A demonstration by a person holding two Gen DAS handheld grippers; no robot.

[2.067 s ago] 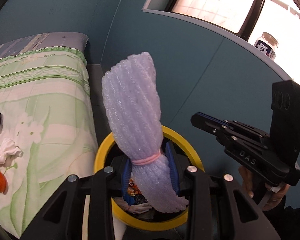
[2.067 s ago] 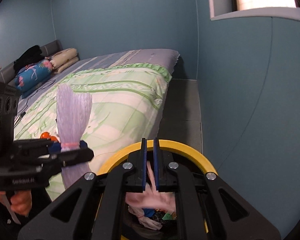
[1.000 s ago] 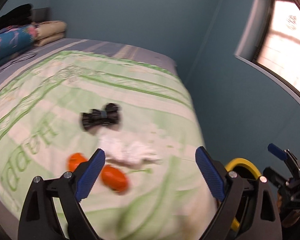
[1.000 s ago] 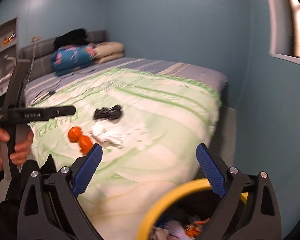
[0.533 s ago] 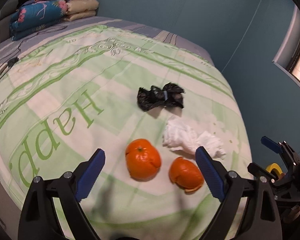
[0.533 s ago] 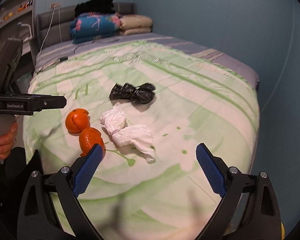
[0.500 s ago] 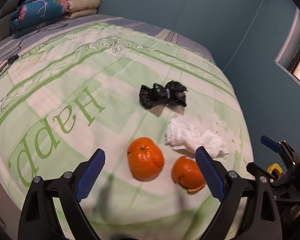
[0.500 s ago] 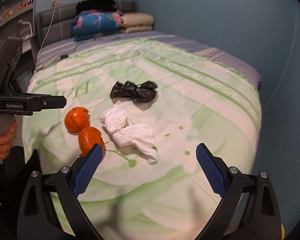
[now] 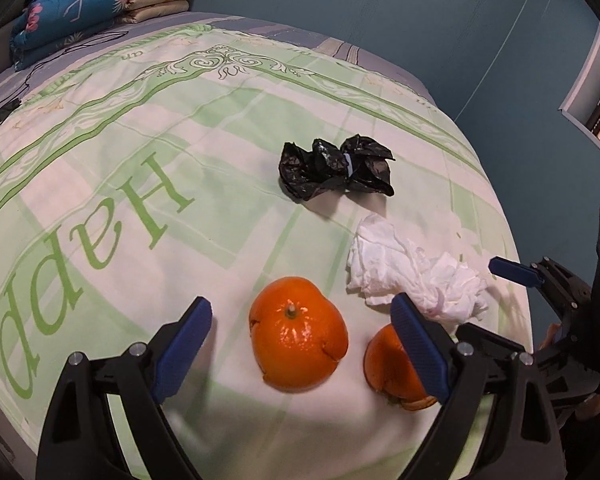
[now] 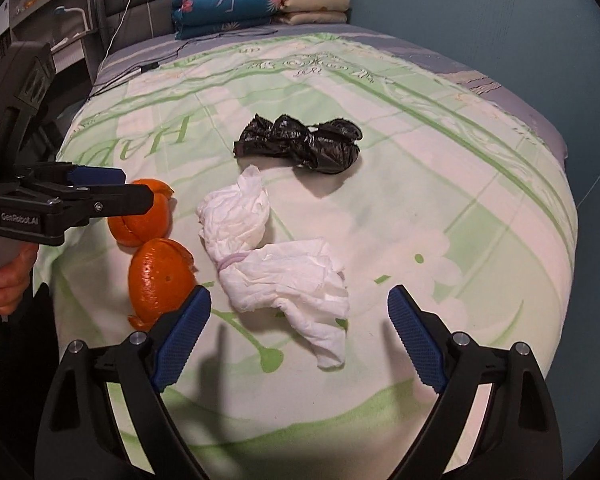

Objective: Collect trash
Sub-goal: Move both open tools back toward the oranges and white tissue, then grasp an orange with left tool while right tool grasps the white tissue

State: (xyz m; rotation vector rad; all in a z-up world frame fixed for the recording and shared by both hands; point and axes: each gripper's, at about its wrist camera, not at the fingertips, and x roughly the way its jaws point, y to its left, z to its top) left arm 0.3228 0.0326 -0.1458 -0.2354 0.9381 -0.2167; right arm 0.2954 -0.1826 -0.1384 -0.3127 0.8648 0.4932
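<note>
On the green-and-white bed cover (image 9: 140,128) lie two orange peel shells, a crumpled white tissue and a crumpled black bag. My left gripper (image 9: 300,336) is open and empty, its jaws on either side of the larger peel shell (image 9: 298,332); the smaller peel shell (image 9: 392,364) sits behind its right finger. The tissue (image 9: 416,272) and the black bag (image 9: 336,166) lie beyond. My right gripper (image 10: 298,336) is open and empty, just short of the tissue (image 10: 276,256). In the right wrist view the peel shells (image 10: 160,276) lie at left and the black bag (image 10: 300,146) lies further back.
Folded blankets and pillows (image 10: 260,0) are stacked at the bed's head. A cable (image 10: 140,68) lies on the cover's far left. Blue walls surround the bed; a window (image 9: 596,80) is at right. The other gripper shows in each view (image 10: 60,196) (image 9: 560,292).
Both grippers let go of their trash over the yellow bin, opened, and swung to the bed. In the last half second both have closed in on the peel shells and the tissue.
</note>
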